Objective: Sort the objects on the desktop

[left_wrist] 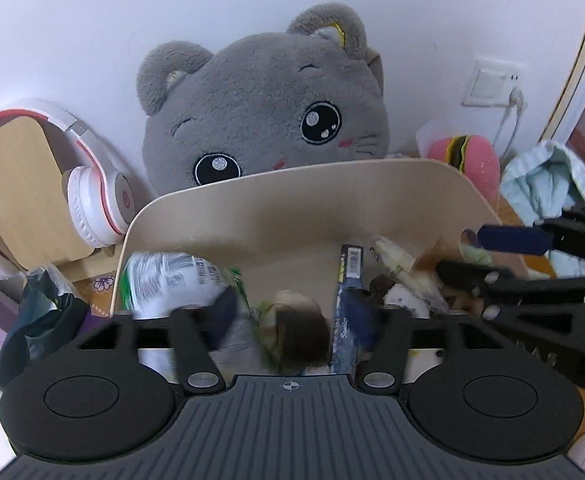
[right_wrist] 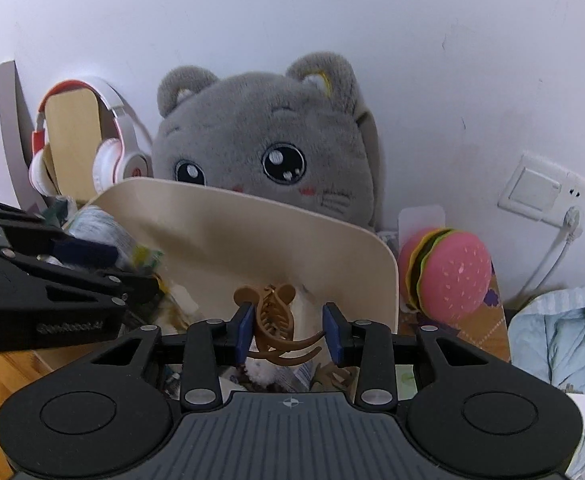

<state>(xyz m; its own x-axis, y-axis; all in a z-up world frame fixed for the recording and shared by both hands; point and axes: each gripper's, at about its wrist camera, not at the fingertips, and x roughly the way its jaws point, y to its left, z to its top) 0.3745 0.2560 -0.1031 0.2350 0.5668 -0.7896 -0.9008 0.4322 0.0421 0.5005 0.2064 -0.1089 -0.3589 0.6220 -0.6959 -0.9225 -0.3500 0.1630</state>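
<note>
A beige bin holds several items: a green-and-white packet, a dark blue stick pack and pale wrappers. My left gripper hangs over the bin; its blurred fingers are wide apart around a blurred brown-and-white item, with no clear grip. In the right wrist view my right gripper is above the bin's right side. Its blue pads are apart, with a brown hair claw clip leaning on the left pad. The right gripper also shows in the left view.
A grey plush cat sits behind the bin against the white wall. White-and-red headphones hang on a wooden stand at left. A pink burger toy and a light blue cloth lie right. A wall socket has a cable plugged in.
</note>
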